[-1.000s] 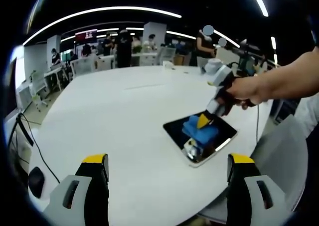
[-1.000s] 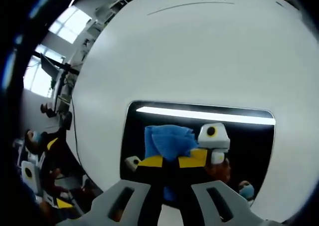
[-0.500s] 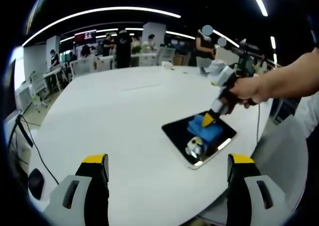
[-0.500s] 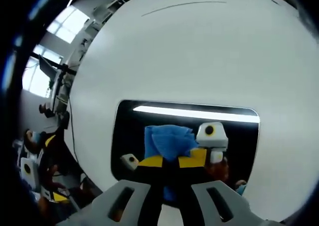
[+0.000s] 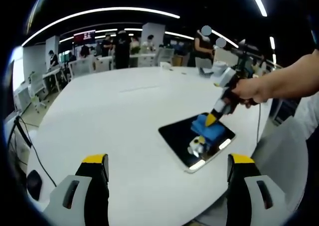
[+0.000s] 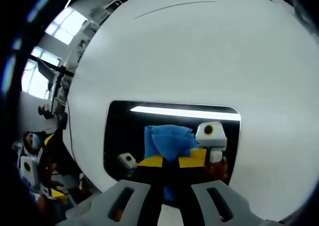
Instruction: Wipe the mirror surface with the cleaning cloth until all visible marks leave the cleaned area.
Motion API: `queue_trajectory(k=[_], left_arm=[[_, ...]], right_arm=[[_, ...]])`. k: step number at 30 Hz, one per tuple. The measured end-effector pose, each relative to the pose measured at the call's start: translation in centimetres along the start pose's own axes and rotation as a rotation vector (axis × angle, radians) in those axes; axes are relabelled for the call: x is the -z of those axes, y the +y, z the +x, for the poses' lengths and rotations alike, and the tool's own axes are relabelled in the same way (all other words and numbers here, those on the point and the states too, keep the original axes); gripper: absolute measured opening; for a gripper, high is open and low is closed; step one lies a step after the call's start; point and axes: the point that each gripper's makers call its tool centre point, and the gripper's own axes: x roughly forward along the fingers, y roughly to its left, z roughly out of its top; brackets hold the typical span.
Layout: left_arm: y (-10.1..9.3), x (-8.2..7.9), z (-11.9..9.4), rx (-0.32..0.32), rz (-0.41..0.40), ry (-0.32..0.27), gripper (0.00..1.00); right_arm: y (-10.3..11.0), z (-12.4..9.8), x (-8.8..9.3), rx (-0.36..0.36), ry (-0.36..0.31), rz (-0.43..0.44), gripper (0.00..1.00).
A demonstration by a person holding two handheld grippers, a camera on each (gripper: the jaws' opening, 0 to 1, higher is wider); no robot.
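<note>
A dark rectangular mirror (image 5: 180, 142) lies flat on the round white table (image 5: 114, 116), to the right of centre in the left gripper view. My right gripper (image 5: 212, 119), held in a person's hand, is shut on a blue cleaning cloth (image 5: 209, 130) and presses it on the mirror's far right part. In the right gripper view the blue cloth (image 6: 167, 140) bunches above the closed yellow fingertips (image 6: 150, 161) of my right gripper (image 6: 171, 162) over the mirror (image 6: 124, 131), which reflects a ceiling light strip and the gripper. My left gripper (image 5: 167, 161) stands open over the table's near edge, apart from the mirror.
A black cable (image 5: 22, 136) hangs off the table's left edge. Desks, chairs and several people fill the room behind the table. A grey chair back (image 5: 279, 151) sits at the right, close to the mirror's side of the table.
The right gripper has slid the cloth toward the mirror's far right side. In the right gripper view the mirror has shifted left under the cloth. The left gripper stays put.
</note>
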Motion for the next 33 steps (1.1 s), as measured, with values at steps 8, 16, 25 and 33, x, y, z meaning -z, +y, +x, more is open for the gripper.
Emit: queue_trajectory(k=[8,16,25,33], left_arm=[[-0.4,0.0,0.2,0.002,-0.002,0.001,1.00],[-0.9,0.0,0.2,0.003,-0.004,-0.001,1.00],[-1.1,0.0,0.2,0.002,-0.006,0.000,1.00],[-1.6,0.1,0.3,0.002,-0.007,-0.001,1.00]], right_arm=[[-1.3,-0.4,0.1,0.006,0.000,0.001,0.03],[-2.6,-1.1,0.5,0.007,-0.005,0.021,0.03],[-3.7,-1.5,0.6,0.013,-0.007,0.017,0.03],[-5.1,-1.8,0.5,0.023,-0.004,0.018,0.03]])
